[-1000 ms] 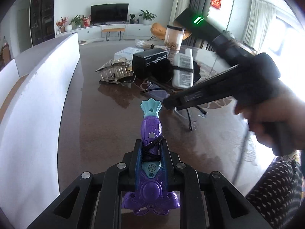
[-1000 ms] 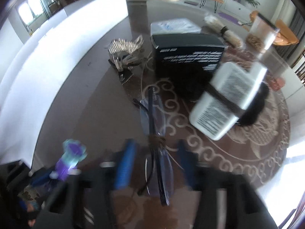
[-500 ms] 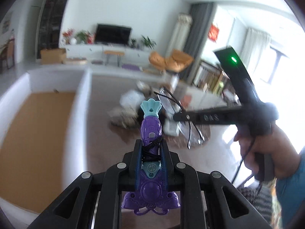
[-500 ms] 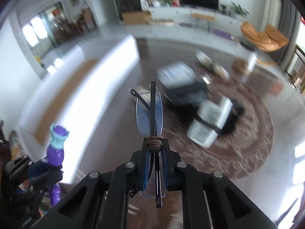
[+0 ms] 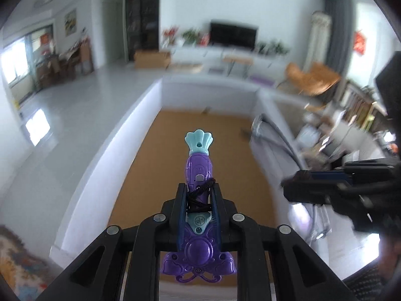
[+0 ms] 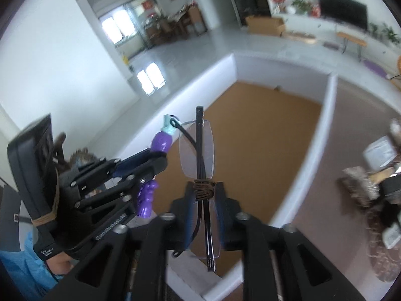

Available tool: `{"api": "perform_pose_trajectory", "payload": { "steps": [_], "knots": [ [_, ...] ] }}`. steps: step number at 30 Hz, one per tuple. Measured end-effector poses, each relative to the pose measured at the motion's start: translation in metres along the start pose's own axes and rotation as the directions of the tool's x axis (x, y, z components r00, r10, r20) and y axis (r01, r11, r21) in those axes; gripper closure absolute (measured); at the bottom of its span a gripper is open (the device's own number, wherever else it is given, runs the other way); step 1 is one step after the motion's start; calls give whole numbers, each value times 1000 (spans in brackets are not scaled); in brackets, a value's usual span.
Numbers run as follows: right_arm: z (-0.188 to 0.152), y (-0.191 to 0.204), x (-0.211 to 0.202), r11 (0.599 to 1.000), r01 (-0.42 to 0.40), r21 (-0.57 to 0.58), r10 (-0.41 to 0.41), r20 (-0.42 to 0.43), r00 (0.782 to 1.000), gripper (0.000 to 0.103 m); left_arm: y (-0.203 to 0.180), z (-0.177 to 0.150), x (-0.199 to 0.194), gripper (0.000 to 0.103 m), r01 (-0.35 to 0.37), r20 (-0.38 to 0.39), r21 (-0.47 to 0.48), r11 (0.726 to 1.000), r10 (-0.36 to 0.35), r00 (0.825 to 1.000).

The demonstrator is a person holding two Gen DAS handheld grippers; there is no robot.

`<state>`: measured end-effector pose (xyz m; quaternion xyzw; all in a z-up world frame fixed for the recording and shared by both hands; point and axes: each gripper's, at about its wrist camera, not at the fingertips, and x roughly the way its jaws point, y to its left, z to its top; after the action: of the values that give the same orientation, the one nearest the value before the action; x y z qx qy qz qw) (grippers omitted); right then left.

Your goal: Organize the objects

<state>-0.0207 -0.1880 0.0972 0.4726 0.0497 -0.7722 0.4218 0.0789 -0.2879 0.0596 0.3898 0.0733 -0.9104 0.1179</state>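
The purple toy (image 5: 199, 175) with a teal fan tip is pinched between the pads of the left tool (image 5: 199, 195), hanging above the brown floor of a white-walled box (image 5: 140, 130). The folded glasses (image 6: 200, 150), bound with brown cord, sit between the pads of the right tool (image 6: 204, 195), whose jaws are opening, over the same box. The cluttered table (image 6: 333, 175) lies beyond the box's right wall.
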Motion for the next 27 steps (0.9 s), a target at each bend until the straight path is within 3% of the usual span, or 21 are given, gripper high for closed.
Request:
{"api": "perform_pose_trajectory", "payload": {
  "steps": [1,2,3,5,8,10,13,15,17,20,21,23,27],
  "knots": [
    [-1,2,8,1000,-1,5,2,-11,1000,39,8,-3,10,81,-11,-32,-25,1000,11,999],
    [-2,1,13,1000,4,14,-3,-9,1000,32,13,-7,18,67,-18,-56,-46,999,15,998],
    [-3,-1,13,1000,13,24,-13,6,1000,32,17,-9,24,43,-22,-76,-64,998,17,997],
    [-6,-6,3,999,18,35,-19,41,999,31,24,-13,24,27,-46,-69,-97,994,39,997],
    [-17,-21,-19,997,55,52,-60,111,992,20,16,-10,17,27,-45,-21,-106,993,43,999],
    [-32,-36,-43,991,109,71,-120,182,976,10,3,-7,8,27,-2,9,-100,995,3,1000],
    [-74,-75,-76,956,244,165,-279,248,928,4,-45,0,-14,27,118,70,-25,993,-116,991],
    [-114,-112,-89,895,356,269,-417,224,881,4,-78,1,-23,26,197,83,33,980,-199,976],
    [-153,-149,-95,812,459,360,-536,152,830,4,-126,-1,-36,22,301,66,108,948,-309,949],
    [-203,-207,-107,704,524,479,-616,45,786,4,-191,-17,-37,9,415,7,187,891,-423,906],
    [-214,-222,-111,669,546,505,-640,17,768,4,-211,-25,-31,8,427,-13,199,882,-433,901],
    [-220,-245,-114,623,572,533,-663,-30,748,4,-245,-37,-6,8,426,-63,222,877,-423,904],
    [-212,-281,-111,609,599,520,-677,-52,734,4,-292,-47,64,9,334,-106,235,913,-318,942]
  ]
}}
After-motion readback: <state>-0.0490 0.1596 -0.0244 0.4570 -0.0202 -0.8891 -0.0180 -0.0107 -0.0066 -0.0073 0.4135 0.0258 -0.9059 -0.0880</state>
